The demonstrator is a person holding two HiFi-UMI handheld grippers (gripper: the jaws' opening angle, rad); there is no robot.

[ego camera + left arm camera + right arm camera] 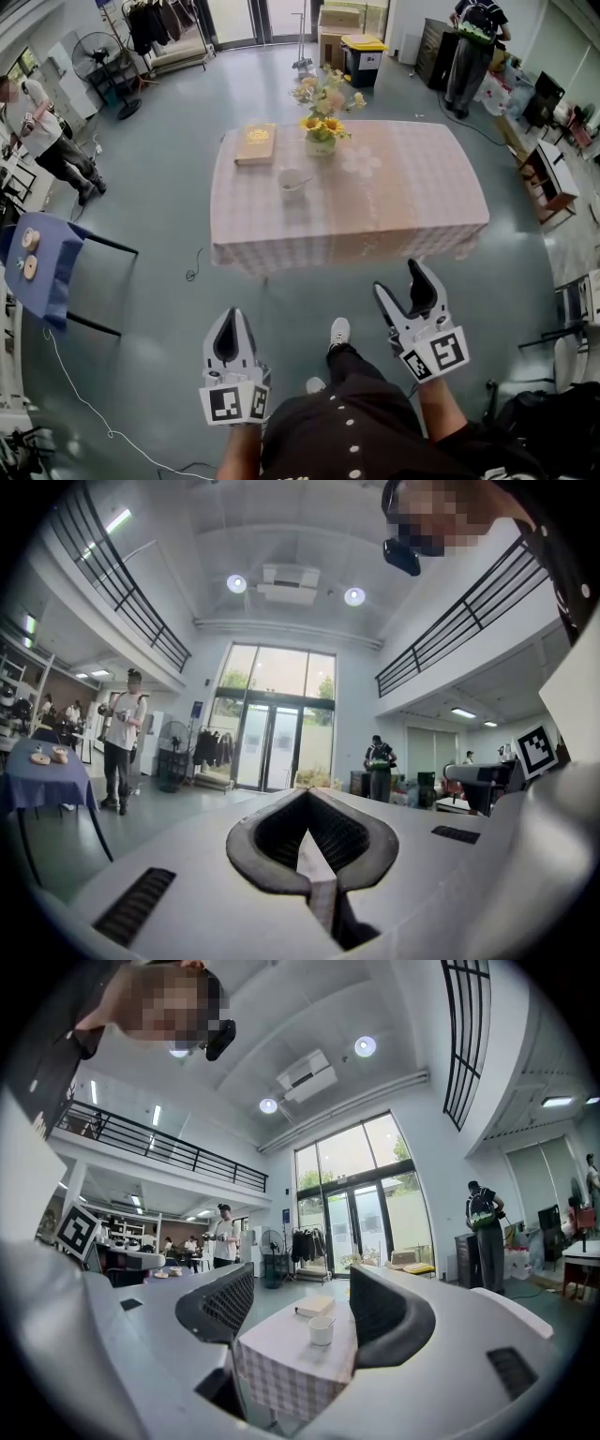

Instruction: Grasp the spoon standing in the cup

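Spoon in cup: too small to discern.

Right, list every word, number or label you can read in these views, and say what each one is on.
No text is readable anywhere.
On the book: a gold emblem, too small to read.
On the yellow-lidded bin: a white label, blurred.
On the blue sign by the glass doors: too small to read.
On the cubes of the left gripper and right gripper: square black-and-white patterns, no letters.

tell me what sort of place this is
Probably a big open workshop or lab hall, not a home: a railed mezzanine under a high ceiling, tall glass doors, boxes, and one clothed table standing alone mid-floor.
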